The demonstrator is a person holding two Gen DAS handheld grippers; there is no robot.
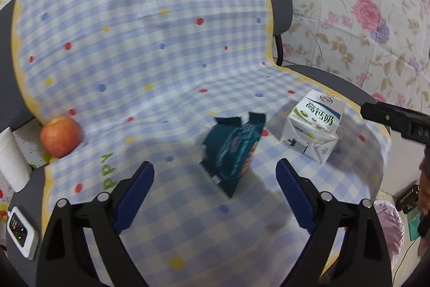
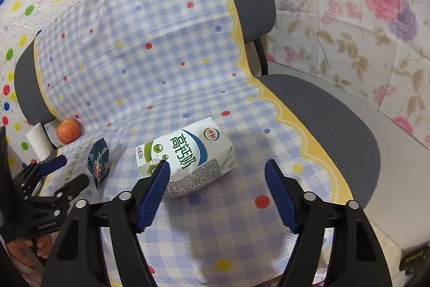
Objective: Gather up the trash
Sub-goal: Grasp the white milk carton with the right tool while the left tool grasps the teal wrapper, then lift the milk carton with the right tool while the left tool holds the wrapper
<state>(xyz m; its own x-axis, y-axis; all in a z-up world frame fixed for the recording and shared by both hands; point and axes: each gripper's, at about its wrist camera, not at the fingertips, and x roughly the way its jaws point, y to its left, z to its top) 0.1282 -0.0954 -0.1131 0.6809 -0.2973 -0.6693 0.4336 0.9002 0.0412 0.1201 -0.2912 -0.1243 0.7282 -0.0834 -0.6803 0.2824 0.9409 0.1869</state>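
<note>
Plainly, both pieces of trash lie free on the checked cloth (image 2: 188,77) draped over the grey office chair (image 2: 336,120), and neither is gripped yet. In the left wrist view the dark teal snack wrapper (image 1: 232,152) lies just ahead of the left tool (image 1: 215,182), at about 12 o'clock between the two blue fingers. The white milk carton (image 1: 314,125) lies on its side at 2 o'clock from the wrapper.

Risks, as I judge them: the wrapper is thin and lies on loose cloth, so closing low could pinch a fold of cloth with it and drag the carton or the apple (image 1: 60,135), which sits at 9 o'clock by the chair back and is not trash. The wrapper could also slide out from a shallow pinch. The carton looks dented; a hard squeeze could crush it, and an off-centre grip may let it swivel. The two tools work near each other, so they could knock together.

The left tool is spread wide and touches nothing. The right tool (image 2: 217,179) is also wide and empty; its left finger overlaps the carton's (image 2: 185,155) near corner in the right wrist view, but I cannot tell whether it touches.

A pink-lined bin (image 1: 389,225) shows at 4 o'clock below the seat.
</note>
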